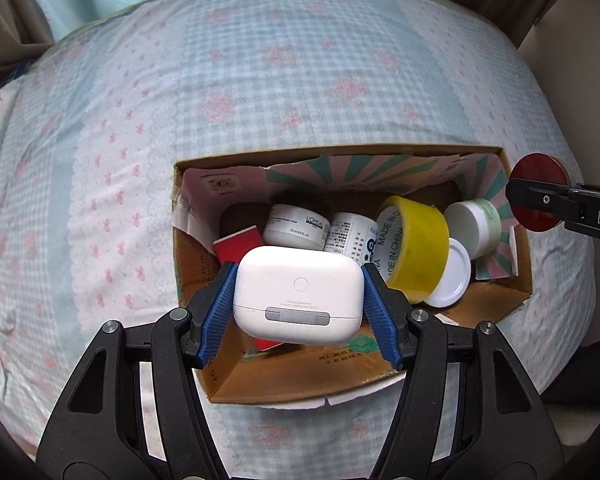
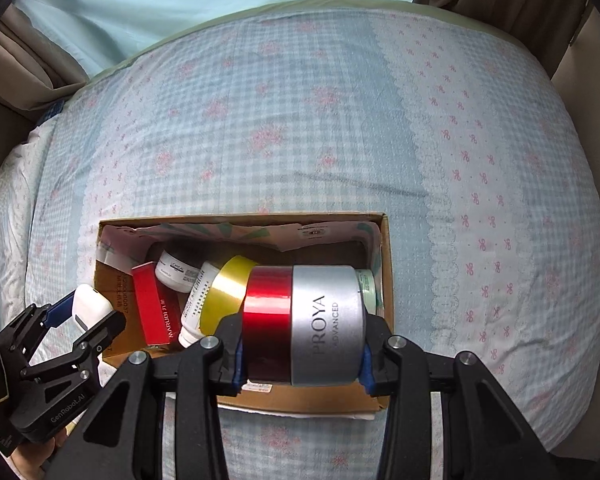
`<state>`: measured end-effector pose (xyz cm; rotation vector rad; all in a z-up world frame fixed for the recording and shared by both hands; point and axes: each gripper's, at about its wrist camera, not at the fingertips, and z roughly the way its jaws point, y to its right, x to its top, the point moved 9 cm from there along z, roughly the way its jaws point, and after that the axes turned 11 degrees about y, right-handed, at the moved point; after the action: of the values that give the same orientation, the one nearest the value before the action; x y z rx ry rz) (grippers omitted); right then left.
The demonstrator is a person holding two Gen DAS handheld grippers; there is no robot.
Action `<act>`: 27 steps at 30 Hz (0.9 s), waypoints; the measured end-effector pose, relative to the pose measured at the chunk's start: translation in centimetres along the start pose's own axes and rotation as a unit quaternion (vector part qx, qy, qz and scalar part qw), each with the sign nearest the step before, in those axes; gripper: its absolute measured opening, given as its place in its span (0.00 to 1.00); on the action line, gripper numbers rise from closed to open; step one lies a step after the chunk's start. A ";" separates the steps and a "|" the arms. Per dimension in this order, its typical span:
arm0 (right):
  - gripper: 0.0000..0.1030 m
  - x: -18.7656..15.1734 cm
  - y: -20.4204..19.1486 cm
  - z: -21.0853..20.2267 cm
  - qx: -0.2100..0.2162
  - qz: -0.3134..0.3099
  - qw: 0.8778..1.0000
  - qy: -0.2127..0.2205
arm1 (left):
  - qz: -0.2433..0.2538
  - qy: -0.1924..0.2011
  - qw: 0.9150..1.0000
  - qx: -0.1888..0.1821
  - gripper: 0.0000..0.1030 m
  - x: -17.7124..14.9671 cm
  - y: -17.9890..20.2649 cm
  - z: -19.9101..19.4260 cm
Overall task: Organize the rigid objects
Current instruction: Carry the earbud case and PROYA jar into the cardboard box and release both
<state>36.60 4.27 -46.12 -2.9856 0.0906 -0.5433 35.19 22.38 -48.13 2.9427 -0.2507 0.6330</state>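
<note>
The left gripper [image 1: 300, 304] has its jaws clamped on the two sides of a white earbud case [image 1: 298, 294], hinge side facing the camera, held just above the near left part of an open cardboard box [image 1: 496, 298]. The right gripper [image 2: 302, 356] has its jaws closed on the ends of a red-and-silver PROYA jar [image 2: 304, 324], carried on its side over the right half of the same box. Inside the box lie a red carton [image 2: 156, 308], a white L'Oréal jar [image 1: 298, 226], a white labelled bottle [image 1: 350, 240], a roll of yellow tape [image 1: 414, 248], a loose white lid [image 1: 450, 276] and a pale green jar [image 1: 476, 220], crowded together and touching. The box sits on a bed [image 1: 260, 92] covered in a blue checked sheet with pink flowers.
</note>
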 end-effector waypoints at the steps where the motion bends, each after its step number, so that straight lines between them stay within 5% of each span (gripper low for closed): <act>1: 0.37 0.0 0.0 0.9 0.002 0.002 1.000 -0.007 | 0.001 -0.008 1.000 0.002 0.56 -0.2 -0.1 0.8; 15: 0.37 -0.4 -0.3 6.6 -0.003 0.016 0.998 -0.063 | 0.001 -0.069 0.998 -0.011 0.57 -1.0 0.7 4.2; 16: 0.37 -0.3 -0.3 6.6 -0.001 0.018 0.998 -0.061 | -0.001 -0.070 0.997 -0.009 0.59 -0.9 0.8 4.3; 18: 0.40 0.0 -0.3 6.5 0.011 0.028 0.998 -0.055 | -0.001 -0.066 0.998 -0.005 0.90 -0.7 0.8 4.0; 19: 0.52 0.2 -0.3 6.2 0.014 0.030 0.998 -0.051 | -0.004 -0.054 0.998 -0.010 0.99 -0.4 0.9 3.6; 20: 0.74 0.4 -0.2 5.9 0.015 0.031 0.999 -0.042 | -0.006 -0.042 0.999 -0.017 1.00 -0.1 1.0 3.1; 22: 1.00 0.7 0.0 5.2 0.011 0.036 0.999 -0.034 | -0.003 -0.040 0.999 -0.015 1.00 0.1 1.1 2.5; 27: 1.00 0.3 0.2 3.8 0.018 0.051 0.998 -0.030 | -0.001 -0.033 0.999 -0.013 1.00 0.0 1.0 1.0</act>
<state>38.19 4.42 -49.58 -2.9408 0.2239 -0.4379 35.36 21.25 -48.95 2.9415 -0.2609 0.5300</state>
